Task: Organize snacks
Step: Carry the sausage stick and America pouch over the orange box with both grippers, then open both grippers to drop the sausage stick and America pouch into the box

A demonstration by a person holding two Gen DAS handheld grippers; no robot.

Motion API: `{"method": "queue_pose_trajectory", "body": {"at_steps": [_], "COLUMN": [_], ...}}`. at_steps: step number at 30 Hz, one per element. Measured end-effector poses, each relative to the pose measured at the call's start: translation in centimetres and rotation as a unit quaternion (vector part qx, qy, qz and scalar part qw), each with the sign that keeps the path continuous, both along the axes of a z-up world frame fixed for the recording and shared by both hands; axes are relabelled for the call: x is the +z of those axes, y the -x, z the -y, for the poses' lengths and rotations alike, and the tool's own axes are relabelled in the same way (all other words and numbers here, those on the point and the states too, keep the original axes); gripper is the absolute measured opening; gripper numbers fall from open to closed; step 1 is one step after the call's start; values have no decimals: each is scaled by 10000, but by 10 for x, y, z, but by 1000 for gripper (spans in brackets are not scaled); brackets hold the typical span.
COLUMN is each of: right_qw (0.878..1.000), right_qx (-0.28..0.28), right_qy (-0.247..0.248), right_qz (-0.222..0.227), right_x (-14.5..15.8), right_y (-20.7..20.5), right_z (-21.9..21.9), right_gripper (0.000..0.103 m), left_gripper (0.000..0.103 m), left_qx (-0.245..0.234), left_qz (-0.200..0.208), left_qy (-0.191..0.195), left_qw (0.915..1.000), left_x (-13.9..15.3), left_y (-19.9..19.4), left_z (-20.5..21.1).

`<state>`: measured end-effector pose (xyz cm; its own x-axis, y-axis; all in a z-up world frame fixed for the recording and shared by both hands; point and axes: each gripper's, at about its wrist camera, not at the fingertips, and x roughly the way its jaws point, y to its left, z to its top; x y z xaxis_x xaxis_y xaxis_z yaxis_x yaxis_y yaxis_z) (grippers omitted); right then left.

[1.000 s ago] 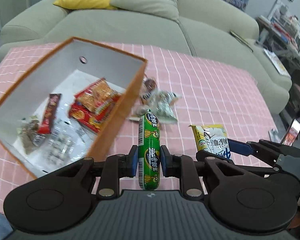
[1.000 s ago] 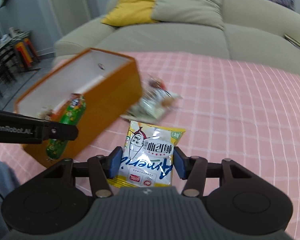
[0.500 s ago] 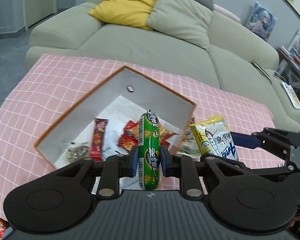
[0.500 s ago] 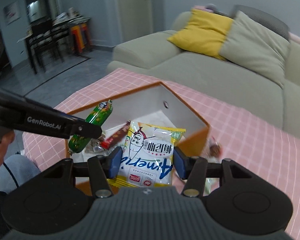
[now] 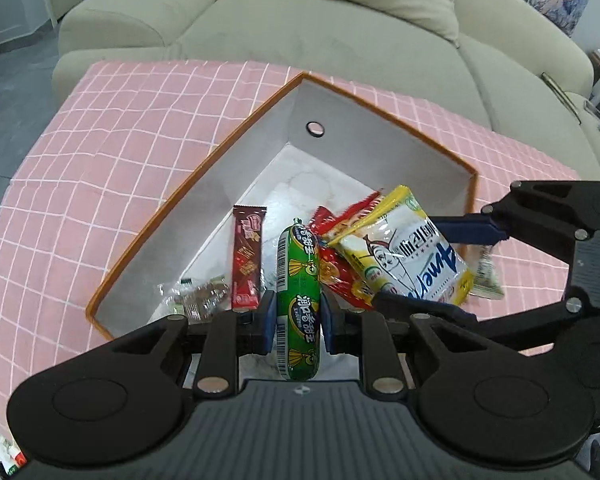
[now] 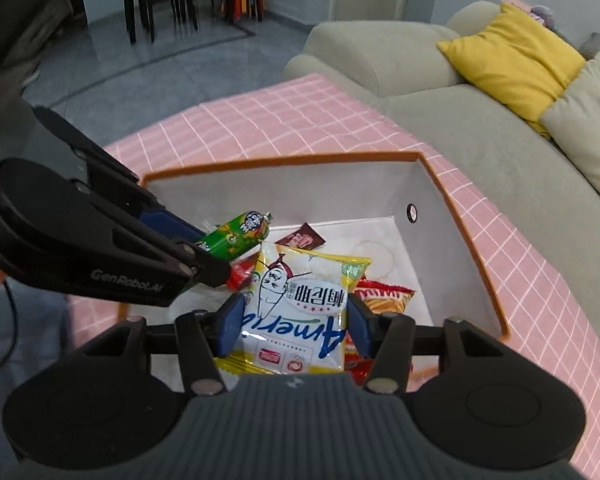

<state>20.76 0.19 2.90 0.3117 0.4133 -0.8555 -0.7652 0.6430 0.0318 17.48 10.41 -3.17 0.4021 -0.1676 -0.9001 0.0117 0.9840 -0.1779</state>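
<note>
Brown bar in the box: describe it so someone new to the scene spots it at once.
On the pink checked cloth stands an orange-rimmed box with white inner walls. On its floor, just left of the green sausage held by the left gripper, lies the brown bar. It is the only slim dark-brown wrapper; the packets beside it are red, clear or yellow.

"GenRobot.AI" in grey letters along the black arm of the left tongs [image 6: 204, 240]. "Ameri…" in blue script, upside down, on the yellow-and-white snack bag [image 6: 296, 312], with a row of Korean characters in a dark band above it; also legible from the left wrist view. Korean lettering and a barcode on the green sausage wrapper [image 5: 299, 304]. Logo on the brown bar [image 5: 247, 256] too small to read.
</note>
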Motion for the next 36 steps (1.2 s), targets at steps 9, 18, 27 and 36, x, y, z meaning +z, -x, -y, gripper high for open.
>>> {"method": "queue_pose_trajectory", "body": {"at_steps": [9,18,27,36], "right_qw": [9990,9983,9970,9971], "right_qx": [-19,-206,-282,-316], "right_qy": [438,518,637,603], "right_qz": [31,-179,-350,-348], "right_x": [-31,-59,-84,-90], "right_y": [-56,-97,-110,-105], "right_z": [-9,-8,-16,-14], "right_gripper": [52,52,52,52], "left_gripper": [24,24,25,25], "left_qx": [46,5,86,51], "left_qz": [-56,-296,-618,-620], "left_qy": [97,-40,-112,-193], "left_qw": [9999,9996,9980,9979], "left_x": [-23,-55,-79,-83], "left_y": [-56,-93,-105,-103], "left_z": [-4,7,6,8]}}
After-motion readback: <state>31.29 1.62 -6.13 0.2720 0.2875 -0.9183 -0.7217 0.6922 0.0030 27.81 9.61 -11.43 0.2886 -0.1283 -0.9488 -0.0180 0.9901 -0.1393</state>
